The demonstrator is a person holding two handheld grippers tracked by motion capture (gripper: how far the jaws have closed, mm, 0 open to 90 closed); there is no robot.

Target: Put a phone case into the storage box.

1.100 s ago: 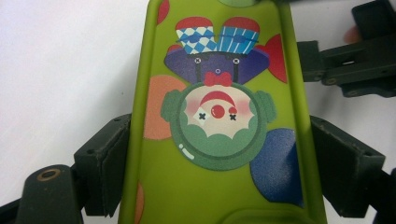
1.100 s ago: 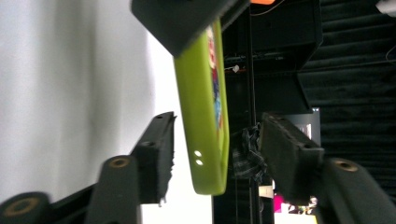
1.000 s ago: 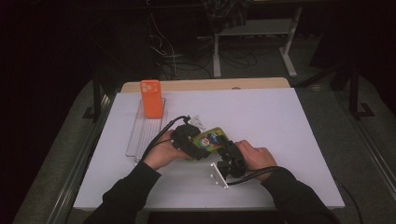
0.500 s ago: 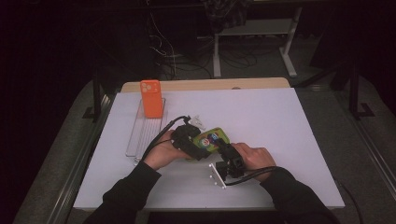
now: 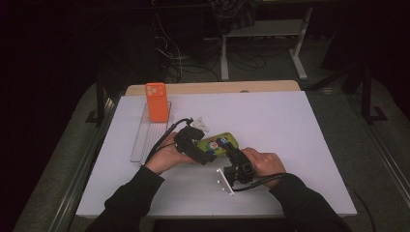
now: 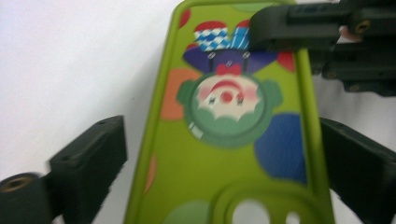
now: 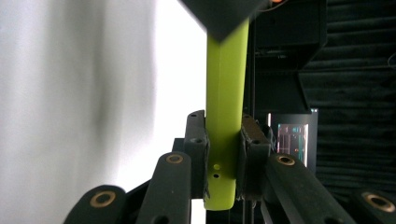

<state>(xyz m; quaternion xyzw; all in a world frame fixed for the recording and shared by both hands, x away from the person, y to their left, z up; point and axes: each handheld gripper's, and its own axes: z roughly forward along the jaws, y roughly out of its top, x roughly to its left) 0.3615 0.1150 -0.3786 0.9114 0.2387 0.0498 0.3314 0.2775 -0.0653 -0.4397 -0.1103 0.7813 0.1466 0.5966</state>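
A lime-green phone case with a clown picture lies low over the white table top, mid-table. My right gripper is shut on its near end; in the right gripper view the pads pinch the case's thin edge. My left gripper reaches in from the left and is open. In the left gripper view its jaws straddle the case, with a gap at the left jaw. The right gripper clamps the case's far end there.
An orange phone stands upright at the far end of a clear slotted rack on the table's left side. The table's wooden back edge lies beyond, with dark floor, cables and a stand behind it.
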